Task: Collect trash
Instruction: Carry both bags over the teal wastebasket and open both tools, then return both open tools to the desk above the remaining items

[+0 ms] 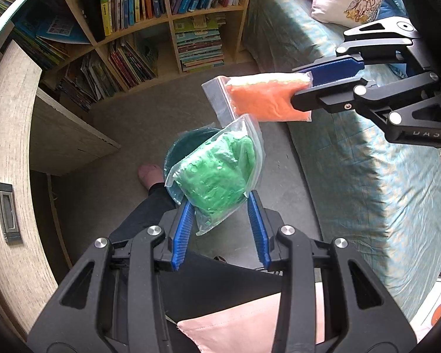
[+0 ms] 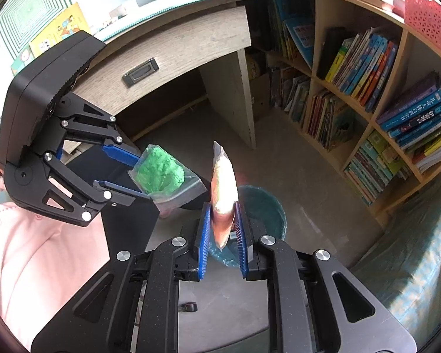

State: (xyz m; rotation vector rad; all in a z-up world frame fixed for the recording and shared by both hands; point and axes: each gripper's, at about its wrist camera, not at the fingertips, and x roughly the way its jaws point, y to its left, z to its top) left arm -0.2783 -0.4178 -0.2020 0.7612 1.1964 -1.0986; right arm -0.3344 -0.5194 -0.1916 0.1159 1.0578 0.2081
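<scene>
My left gripper (image 1: 220, 203) is shut on a clear zip bag of green stuff (image 1: 217, 173) and holds it above a dark green trash bin (image 1: 188, 144) on the floor. My right gripper (image 2: 222, 209) is shut on a clear zip bag of orange stuff (image 2: 224, 188), held edge-on over the same bin (image 2: 267, 214). In the left wrist view the right gripper (image 1: 304, 86) comes in from the right with the orange bag (image 1: 264, 97), just above the green bag. In the right wrist view the left gripper (image 2: 138, 173) holds the green bag (image 2: 158, 173) at the left.
A wooden desk with a drawer (image 2: 167, 58) stands on one side. A bookshelf full of books (image 1: 167, 29) lines the wall behind the bin. A bed with a teal cover (image 1: 352, 147) and pillows lies on the other side. The person's leg and foot (image 1: 150, 176) are beside the bin.
</scene>
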